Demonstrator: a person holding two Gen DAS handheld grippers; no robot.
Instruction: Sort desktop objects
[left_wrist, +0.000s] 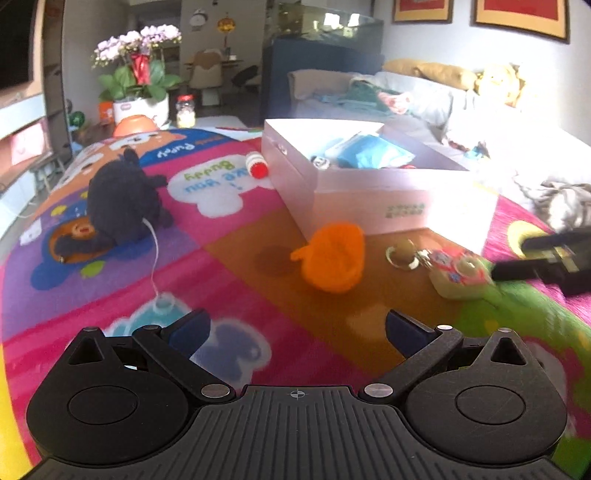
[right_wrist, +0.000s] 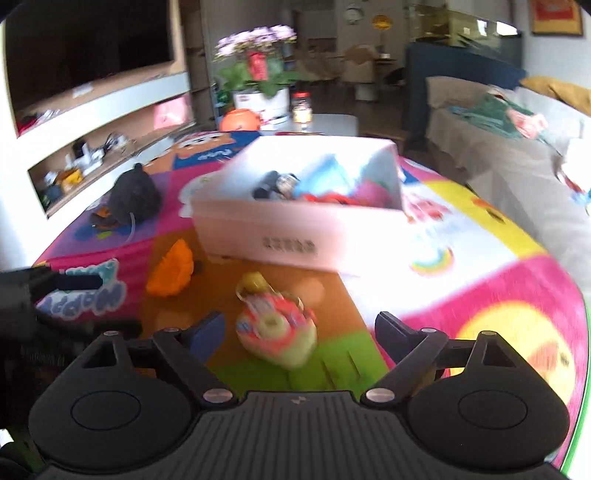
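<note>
An open white box (left_wrist: 369, 199) holding several small items stands on the colourful cartoon mat (left_wrist: 221, 280); it also shows in the right wrist view (right_wrist: 295, 236). In front of it lie an orange knitted piece (left_wrist: 332, 256) (right_wrist: 173, 269), a key ring with a green ball (left_wrist: 402, 253) (right_wrist: 253, 282) and a pink and pale green toy (left_wrist: 461, 275) (right_wrist: 277, 332). My left gripper (left_wrist: 297, 332) is open and empty, short of the orange piece. My right gripper (right_wrist: 299, 332) is open, its fingers either side of the pink and green toy. It also shows in the left wrist view (left_wrist: 517, 258).
A black knitted plush (left_wrist: 122, 203) (right_wrist: 135, 195) with a white cord lies to the left. A small red and white bottle (left_wrist: 256, 164) lies beside the box. A potted orchid (left_wrist: 138, 81), a jar (left_wrist: 185, 110) and an orange bowl (left_wrist: 135, 123) stand at the far end. A sofa (left_wrist: 424, 99) is to the right.
</note>
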